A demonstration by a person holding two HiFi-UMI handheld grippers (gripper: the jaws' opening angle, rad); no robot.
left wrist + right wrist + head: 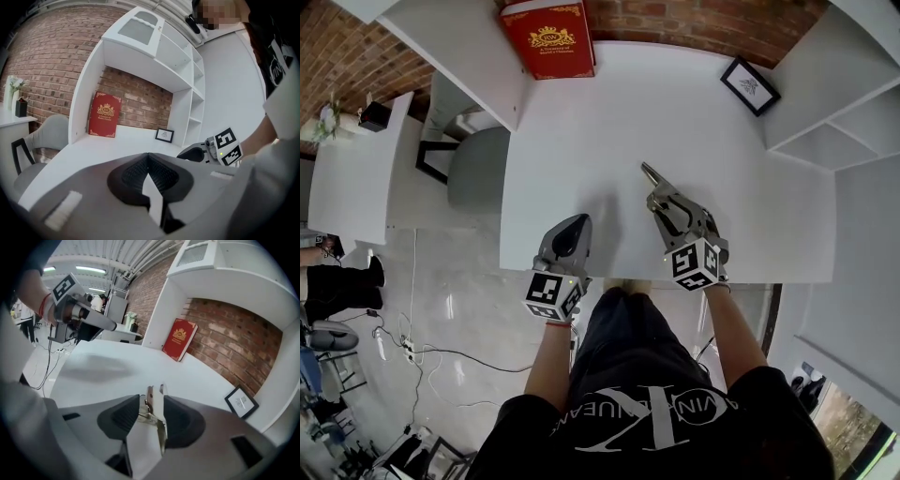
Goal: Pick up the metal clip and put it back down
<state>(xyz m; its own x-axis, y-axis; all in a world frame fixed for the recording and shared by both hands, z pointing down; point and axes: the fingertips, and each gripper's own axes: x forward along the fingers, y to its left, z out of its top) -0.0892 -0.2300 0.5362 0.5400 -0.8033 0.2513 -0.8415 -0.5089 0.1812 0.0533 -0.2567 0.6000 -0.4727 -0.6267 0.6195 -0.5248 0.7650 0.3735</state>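
A small silver metal clip (153, 411) stands upright between the black pads of my right gripper (152, 401), which is shut on it. In the head view the clip's tip (652, 174) pokes out ahead of the right gripper (664, 199), over the middle of the white table (581, 141). My left gripper (565, 242) hovers at the table's near edge, apart from the clip. Its jaws (147, 157) are shut, pad against pad, with nothing between them. Each gripper shows in the other's view: the right one (201, 152), the left one (89, 319).
A red book (547, 37) leans against the brick wall at the back. A small framed picture (749, 86) stands at the back right. White shelves (834, 112) flank the table on the right, a grey chair (473, 164) on the left.
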